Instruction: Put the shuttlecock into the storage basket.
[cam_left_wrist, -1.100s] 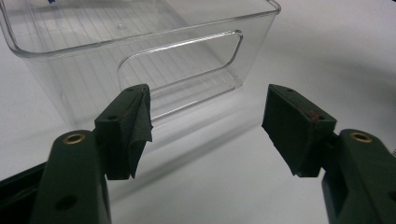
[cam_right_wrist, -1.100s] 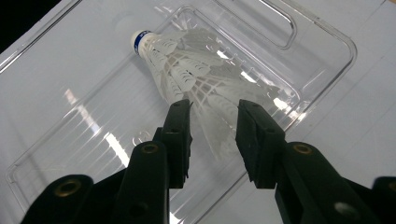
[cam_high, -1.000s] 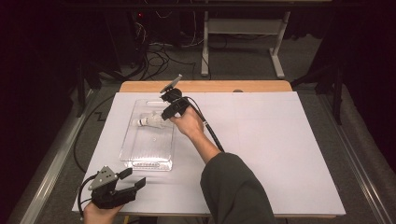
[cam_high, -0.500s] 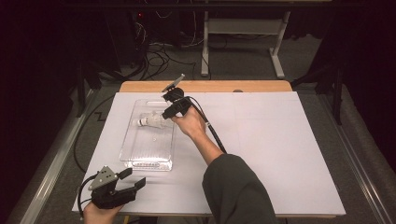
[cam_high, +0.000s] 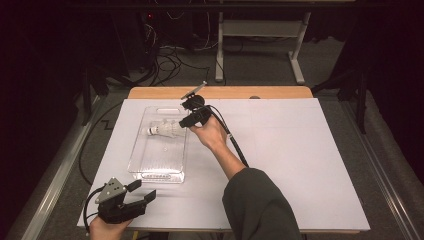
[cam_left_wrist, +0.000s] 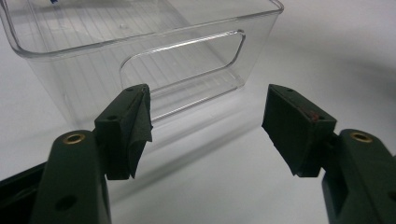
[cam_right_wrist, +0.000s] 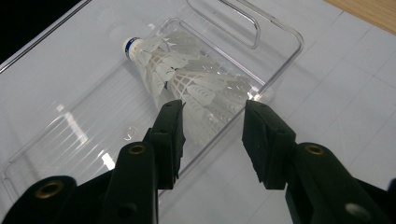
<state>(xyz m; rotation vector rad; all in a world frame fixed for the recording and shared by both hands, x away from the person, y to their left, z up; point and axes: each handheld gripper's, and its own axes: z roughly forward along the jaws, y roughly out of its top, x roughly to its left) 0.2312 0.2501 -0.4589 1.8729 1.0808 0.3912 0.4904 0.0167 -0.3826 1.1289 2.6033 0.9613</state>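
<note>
A white feathered shuttlecock (cam_right_wrist: 187, 77) lies in the clear ridged plastic tray (cam_high: 142, 157), upper left of centre. The right gripper (cam_right_wrist: 212, 128) hovers at its skirt, jaws narrowly parted; clamping could crush feathers. The left gripper (cam_left_wrist: 205, 123) gapes wide, empty, lower left

— From above our side, we look forward and down over the whole table (cam_high: 300, 165), far edge to near edge.

— Our two gripper views sit low and close: the left faces the clear tray (cam_left_wrist: 140, 56) end-on from the near edge, the right looks into that same tray.
</note>
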